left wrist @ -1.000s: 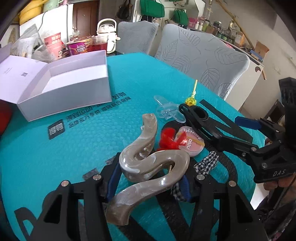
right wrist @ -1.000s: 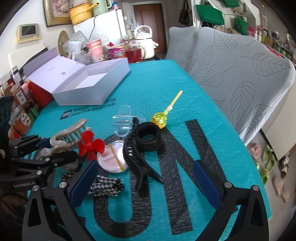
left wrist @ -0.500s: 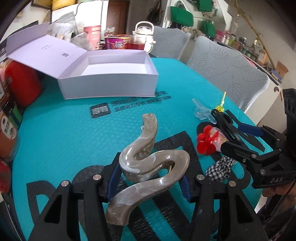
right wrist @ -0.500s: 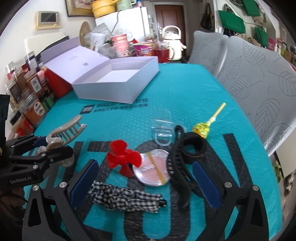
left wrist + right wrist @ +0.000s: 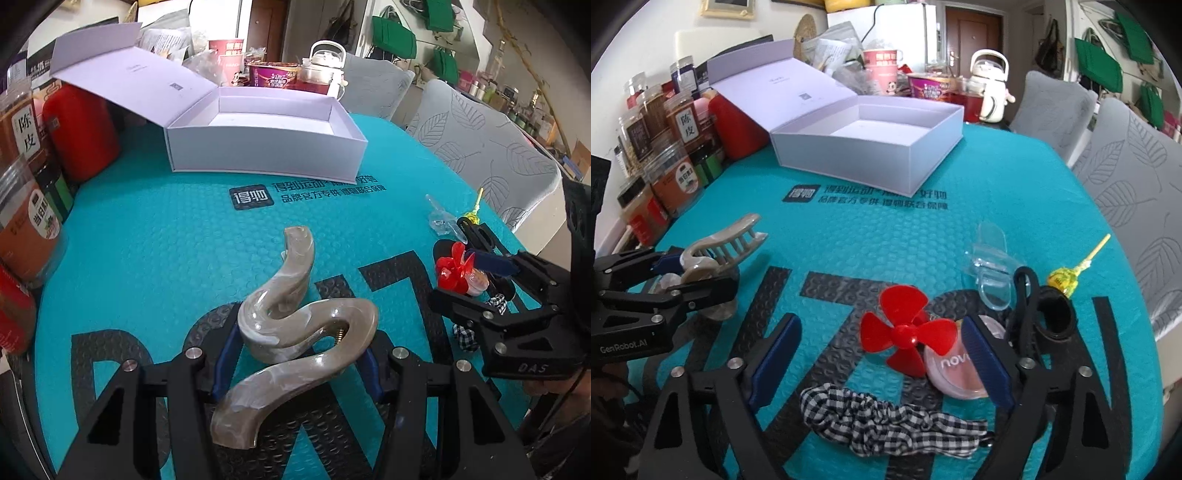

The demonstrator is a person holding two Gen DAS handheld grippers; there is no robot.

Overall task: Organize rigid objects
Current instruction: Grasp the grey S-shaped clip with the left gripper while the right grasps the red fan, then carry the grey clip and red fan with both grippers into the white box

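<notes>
My left gripper (image 5: 297,360) is shut on a beige marbled claw clip (image 5: 295,317), held just above the teal mat (image 5: 147,258). In the right wrist view the left gripper (image 5: 676,273) shows at the left with the claw clip (image 5: 727,247) in it. My right gripper (image 5: 881,354) is closing over a red propeller (image 5: 905,336). The propeller lies between the jaws, and the left pad is still clear of it. A pink round tin (image 5: 945,373) lies partly behind the right pad. An open white box (image 5: 266,158) stands empty at the back.
Near the right gripper lie a checked scrunchie (image 5: 886,413), a black hair clip (image 5: 1030,306), a clear clip (image 5: 990,266) and a yellow lollipop (image 5: 1062,280). Several jars (image 5: 665,147) line the left edge. Grey chairs (image 5: 1126,184) stand on the right.
Both grippers have shifted left across the mat. The right jaws, wide before, have narrowed around the red propeller. The left gripper still holds the claw clip.
</notes>
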